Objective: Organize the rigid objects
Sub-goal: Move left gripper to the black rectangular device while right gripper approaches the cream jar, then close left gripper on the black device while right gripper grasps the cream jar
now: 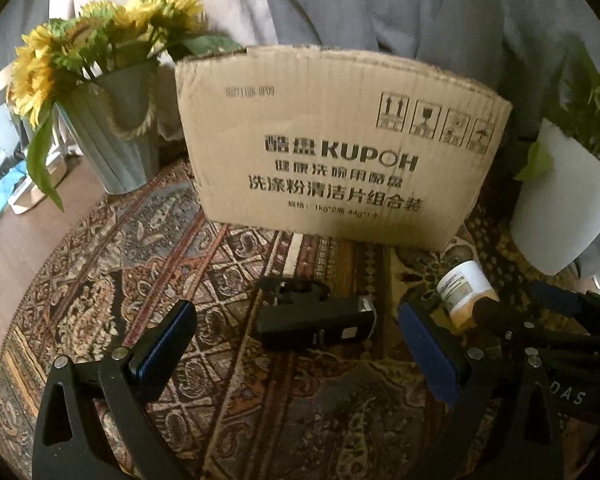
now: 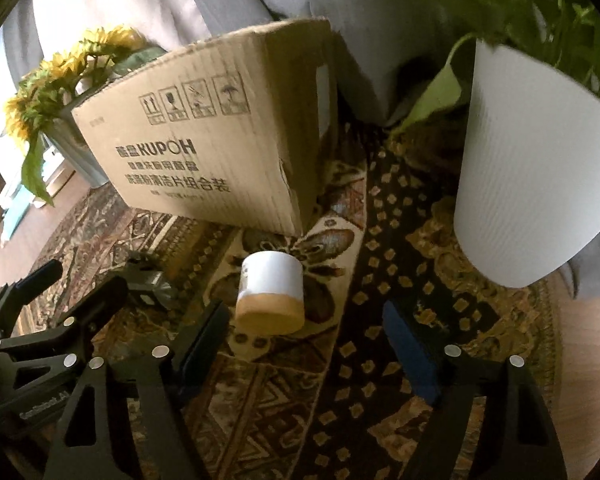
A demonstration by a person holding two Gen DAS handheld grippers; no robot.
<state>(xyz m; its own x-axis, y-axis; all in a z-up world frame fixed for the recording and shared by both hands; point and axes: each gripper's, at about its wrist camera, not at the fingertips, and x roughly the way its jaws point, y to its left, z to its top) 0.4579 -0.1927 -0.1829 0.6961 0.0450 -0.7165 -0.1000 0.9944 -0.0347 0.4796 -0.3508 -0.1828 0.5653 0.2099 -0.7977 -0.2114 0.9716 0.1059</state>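
Left gripper (image 1: 300,352) spread wide over black device (image 1: 316,316), right gripper (image 2: 304,344) likewise before jar (image 2: 270,292), each lined up for pickup into box (image 1: 340,140).

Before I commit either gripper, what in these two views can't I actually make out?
- Cardboard box: its inside is hidden in both views; only outer walls show.
- Small jar: label print too blurred to read in the right wrist view; in the left wrist view the right gripper partly covers it.
- Black device: too dark to identify.
- White pot: its plant is cut off by the frame edge.
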